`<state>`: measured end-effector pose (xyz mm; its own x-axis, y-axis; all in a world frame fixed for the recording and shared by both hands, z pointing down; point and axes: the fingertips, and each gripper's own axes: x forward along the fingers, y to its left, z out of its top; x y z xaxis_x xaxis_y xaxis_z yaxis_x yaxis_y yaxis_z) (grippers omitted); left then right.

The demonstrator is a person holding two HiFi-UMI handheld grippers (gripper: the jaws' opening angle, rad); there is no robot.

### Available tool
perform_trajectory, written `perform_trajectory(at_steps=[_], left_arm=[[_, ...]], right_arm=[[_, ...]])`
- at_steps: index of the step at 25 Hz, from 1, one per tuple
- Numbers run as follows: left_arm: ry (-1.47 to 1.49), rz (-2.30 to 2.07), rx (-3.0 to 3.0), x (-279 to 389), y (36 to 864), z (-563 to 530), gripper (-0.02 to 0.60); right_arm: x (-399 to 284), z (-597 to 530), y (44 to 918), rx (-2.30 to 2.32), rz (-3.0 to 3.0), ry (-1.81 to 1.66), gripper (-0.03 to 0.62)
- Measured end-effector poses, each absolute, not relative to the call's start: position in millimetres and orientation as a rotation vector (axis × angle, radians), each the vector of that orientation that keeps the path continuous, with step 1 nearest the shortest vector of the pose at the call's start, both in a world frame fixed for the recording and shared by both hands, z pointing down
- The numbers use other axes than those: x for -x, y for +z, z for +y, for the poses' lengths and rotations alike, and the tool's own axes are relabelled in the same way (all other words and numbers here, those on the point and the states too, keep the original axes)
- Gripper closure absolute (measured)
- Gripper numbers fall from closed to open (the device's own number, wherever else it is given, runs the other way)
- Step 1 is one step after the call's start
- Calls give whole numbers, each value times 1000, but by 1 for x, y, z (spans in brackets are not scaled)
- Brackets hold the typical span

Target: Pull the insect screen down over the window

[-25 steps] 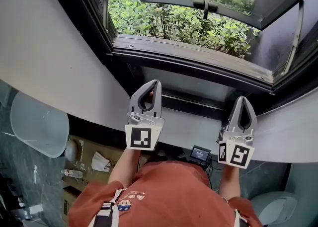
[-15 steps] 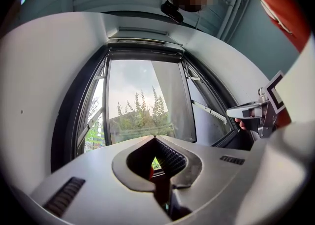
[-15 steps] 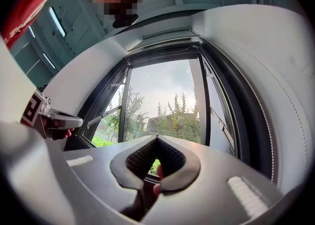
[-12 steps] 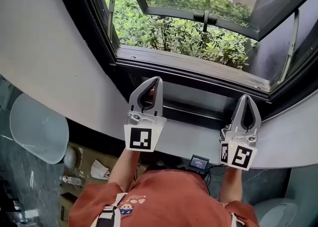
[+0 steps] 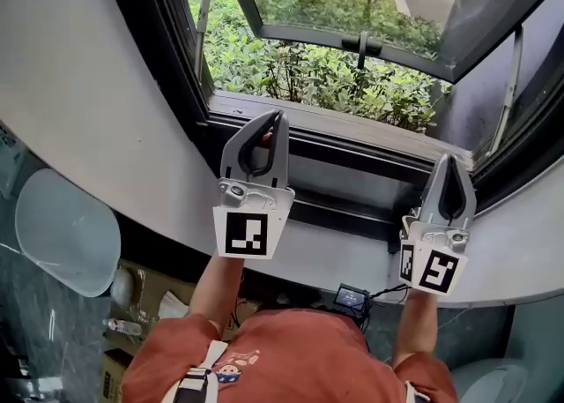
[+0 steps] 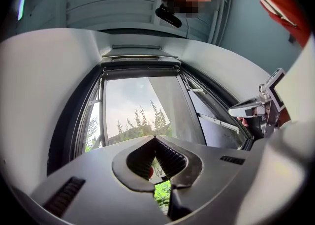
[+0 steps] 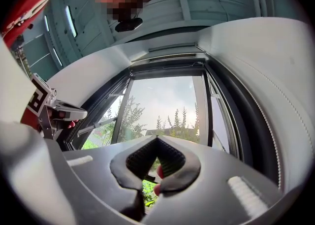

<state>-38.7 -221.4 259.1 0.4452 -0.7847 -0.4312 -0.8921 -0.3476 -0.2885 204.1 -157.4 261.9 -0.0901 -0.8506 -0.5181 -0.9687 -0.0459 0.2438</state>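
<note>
Both pressed together, empty: left tongs (image 5: 275, 121), right tongs (image 5: 448, 161); top rail (image 6: 140, 71) above them; screen unseen, likely light floppy mesh, so pinch its stiff pull bar evenly.

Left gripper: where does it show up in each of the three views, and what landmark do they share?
Head view: the left gripper is left of centre, shut, with its tips in front of the dark window frame.
Left gripper view: the left gripper is at the bottom centre, jaws together.
Right gripper view: the left gripper is at the left edge.
Shared landmark: the window frame, open onto greenery.
</note>
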Motion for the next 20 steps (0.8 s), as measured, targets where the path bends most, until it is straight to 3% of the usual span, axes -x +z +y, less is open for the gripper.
perform_trajectory(at_steps=[20], left_arm=[[424,1316,2000,39,152,-216,575]], right_arm=[[-206,-148,142,1812,1844,1165,585]])
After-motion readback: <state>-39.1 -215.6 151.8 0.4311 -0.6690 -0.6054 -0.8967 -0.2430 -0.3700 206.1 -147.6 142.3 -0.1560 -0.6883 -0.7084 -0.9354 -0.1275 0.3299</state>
